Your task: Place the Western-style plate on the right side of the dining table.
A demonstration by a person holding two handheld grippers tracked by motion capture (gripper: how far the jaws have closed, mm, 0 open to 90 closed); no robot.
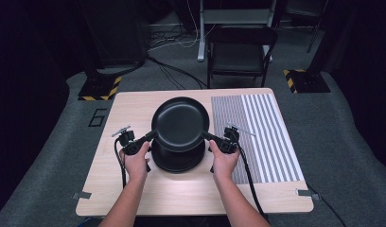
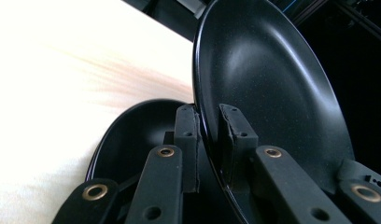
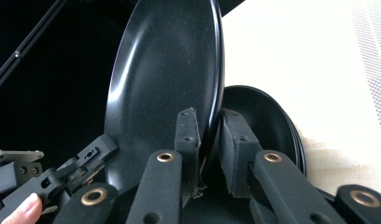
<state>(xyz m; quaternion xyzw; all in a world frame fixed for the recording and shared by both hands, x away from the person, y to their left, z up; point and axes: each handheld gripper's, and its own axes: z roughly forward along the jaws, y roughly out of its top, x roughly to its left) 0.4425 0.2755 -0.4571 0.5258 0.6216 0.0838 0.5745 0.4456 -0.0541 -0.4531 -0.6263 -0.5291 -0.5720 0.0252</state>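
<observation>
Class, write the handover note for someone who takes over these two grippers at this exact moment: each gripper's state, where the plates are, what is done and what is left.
Left gripper: shut on the left rim of the top plate.
Right gripper: shut on the plate's right rim.
Plates: the top plate is held between the two grippers, above the stack of black plates on the wooden table. The striped mat lies to the right, bare.
Done: top plate gripped on both sides and raised off the stack.
Left: probably carry it aside and set it down; where cannot be told. Keep both grips level.
</observation>
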